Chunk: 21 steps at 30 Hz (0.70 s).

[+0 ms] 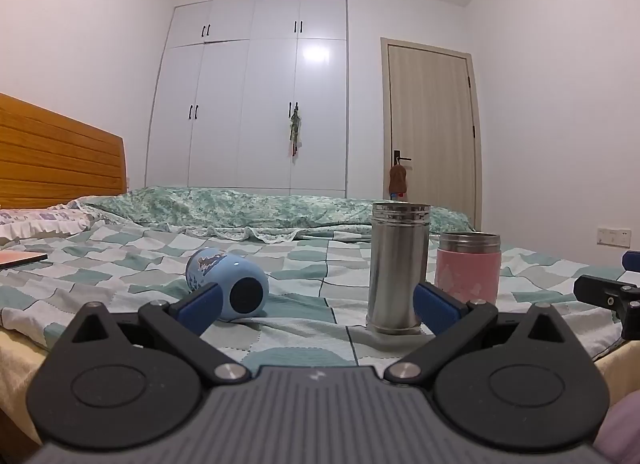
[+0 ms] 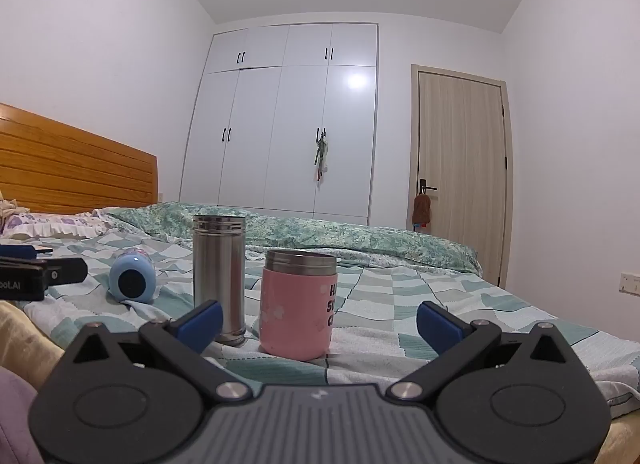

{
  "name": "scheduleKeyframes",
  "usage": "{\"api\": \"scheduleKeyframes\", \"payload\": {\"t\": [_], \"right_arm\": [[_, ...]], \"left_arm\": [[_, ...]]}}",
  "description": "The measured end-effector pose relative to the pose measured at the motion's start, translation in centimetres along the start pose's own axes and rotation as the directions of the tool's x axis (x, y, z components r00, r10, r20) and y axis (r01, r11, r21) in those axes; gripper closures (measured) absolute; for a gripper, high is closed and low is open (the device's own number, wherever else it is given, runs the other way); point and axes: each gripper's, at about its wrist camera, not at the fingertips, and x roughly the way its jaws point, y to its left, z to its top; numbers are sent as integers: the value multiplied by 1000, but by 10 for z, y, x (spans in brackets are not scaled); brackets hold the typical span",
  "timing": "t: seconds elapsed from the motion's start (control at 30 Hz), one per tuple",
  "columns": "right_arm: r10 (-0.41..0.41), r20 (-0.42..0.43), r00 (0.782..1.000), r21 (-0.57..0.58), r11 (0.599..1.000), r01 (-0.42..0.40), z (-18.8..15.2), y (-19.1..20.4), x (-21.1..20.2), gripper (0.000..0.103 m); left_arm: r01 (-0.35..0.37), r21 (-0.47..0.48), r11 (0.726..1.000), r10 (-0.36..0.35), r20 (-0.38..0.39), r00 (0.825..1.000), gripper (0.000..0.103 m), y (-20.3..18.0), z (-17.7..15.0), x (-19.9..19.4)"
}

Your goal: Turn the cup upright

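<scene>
Since the blue cup (image 1: 226, 288) lies tipped near the bed's (image 1: 304, 256) front edge | left gripper (image 1: 316, 302) wide, empty: straddle its body squarely | right gripper (image 2: 318, 324) wide, idle.

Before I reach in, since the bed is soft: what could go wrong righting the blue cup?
The blue cup lies on its side on soft bedding and may roll away. The tall steel flask stands close beside it; a swinging left gripper could topple it onto the pink cup.

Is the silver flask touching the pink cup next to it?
Apart. The right wrist view shows checked bedspread between the silver flask and the pink cup.
</scene>
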Motion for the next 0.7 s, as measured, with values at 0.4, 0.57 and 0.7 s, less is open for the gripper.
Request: {"api": "scheduleKeyframes", "payload": {"t": [0.4, 0.57, 0.7], "right_arm": [[0, 0, 1000, 0, 1000, 0, 0, 0, 0, 0], [0, 0, 1000, 0, 1000, 0, 0, 0, 0, 0], [0, 0, 1000, 0, 1000, 0, 0, 0, -1, 0]], "left_arm": [[0, 1, 1000, 0, -3, 1000, 0, 1, 1, 0], [0, 1, 1000, 0, -3, 1000, 0, 1, 1, 0], [0, 1, 1000, 0, -2, 1000, 0, 1, 1, 0]]}}
